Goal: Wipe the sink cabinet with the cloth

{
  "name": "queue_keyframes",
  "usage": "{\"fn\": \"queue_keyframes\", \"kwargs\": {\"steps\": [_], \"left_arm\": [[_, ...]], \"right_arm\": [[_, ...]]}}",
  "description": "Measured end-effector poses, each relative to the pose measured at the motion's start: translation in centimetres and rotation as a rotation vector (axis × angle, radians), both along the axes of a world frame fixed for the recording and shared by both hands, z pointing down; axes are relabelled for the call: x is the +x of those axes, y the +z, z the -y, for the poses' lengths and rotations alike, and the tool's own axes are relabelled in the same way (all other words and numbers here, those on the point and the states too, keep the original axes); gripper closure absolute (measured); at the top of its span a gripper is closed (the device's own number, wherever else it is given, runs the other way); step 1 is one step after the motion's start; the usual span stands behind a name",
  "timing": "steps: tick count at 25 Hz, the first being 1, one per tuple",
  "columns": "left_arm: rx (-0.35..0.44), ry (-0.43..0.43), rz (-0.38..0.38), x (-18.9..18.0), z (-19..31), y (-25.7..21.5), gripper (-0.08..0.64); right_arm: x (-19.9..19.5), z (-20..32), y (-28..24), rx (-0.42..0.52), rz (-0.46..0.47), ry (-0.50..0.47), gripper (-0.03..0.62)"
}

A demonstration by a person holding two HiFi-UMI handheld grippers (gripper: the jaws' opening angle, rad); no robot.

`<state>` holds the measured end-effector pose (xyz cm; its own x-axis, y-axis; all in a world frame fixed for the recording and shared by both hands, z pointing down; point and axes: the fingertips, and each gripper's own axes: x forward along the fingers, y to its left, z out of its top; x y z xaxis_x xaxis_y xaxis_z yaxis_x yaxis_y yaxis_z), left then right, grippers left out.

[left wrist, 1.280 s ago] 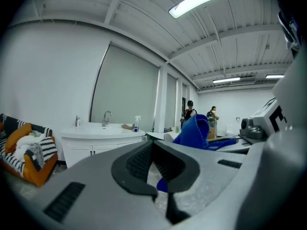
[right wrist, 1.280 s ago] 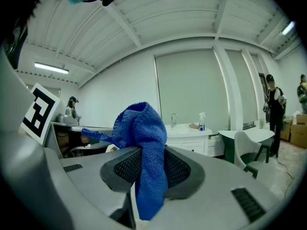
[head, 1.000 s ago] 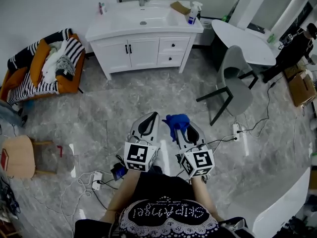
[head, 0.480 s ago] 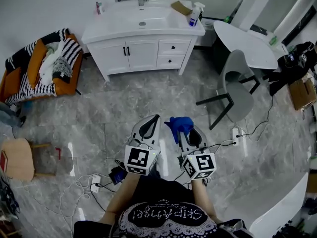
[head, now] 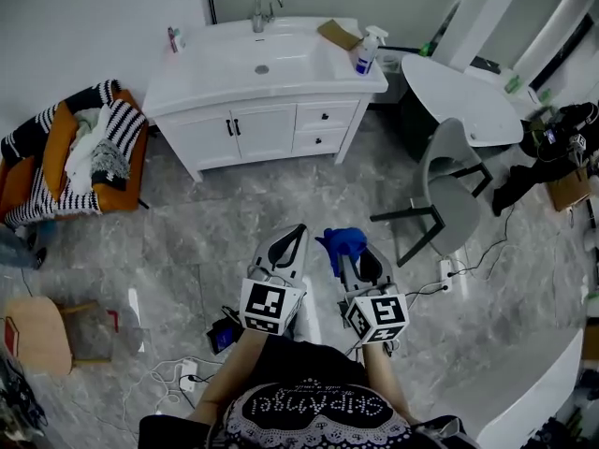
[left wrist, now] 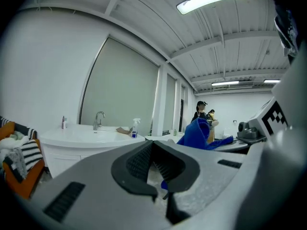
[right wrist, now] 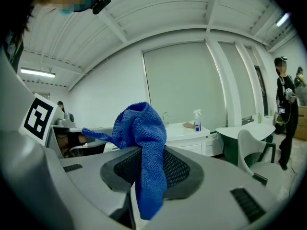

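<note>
Left hand-held gripper (head: pixel 292 238): pads pressed together with nothing between them; held low in front of the person, well short of the sink cabinet (head: pixel 267 129).
Right hand-held gripper (head: pixel 354 251): clenched on the cloth (head: pixel 342 239), just beside the left one and equally far from the sink cabinet.
Cloth: blue, pinched between the pads, bunched above them with one end hanging below; well apart from the sink cabinet.
Floor (head: pixel 225 213): grey marbled tiles run from the grippers to the sink cabinet.
Chair (head: pixel 449 171): grey, off the sink cabinet's right front corner.
Sink cabinet: white, against the wall, doors and drawers closed.
Worktop (head: pixel 215 68): faucet (head: pixel 262 7) at the back of the basin, spray bottle (head: pixel 365 50) at the sink cabinet's right end.
</note>
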<state>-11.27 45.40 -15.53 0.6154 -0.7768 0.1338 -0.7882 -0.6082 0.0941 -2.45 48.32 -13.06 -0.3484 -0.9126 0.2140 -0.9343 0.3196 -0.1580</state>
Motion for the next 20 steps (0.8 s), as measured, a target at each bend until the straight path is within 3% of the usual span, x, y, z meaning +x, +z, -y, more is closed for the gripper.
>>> {"fn": "queue_keyframes", "kwargs": {"steps": [8,20], "left_arm": [[-0.008,0.010,0.007,-1.5,4.7,0.4,0.555],[-0.029,-0.039,0.009,-1.3,8.0,1.1,0.555]], "right_arm": [[-1.2,4.4,0.4,-0.006,0.011,0.034,0.469],[0.6,7.9,1.7,-0.047,0.025,0.037,0.469]]}}
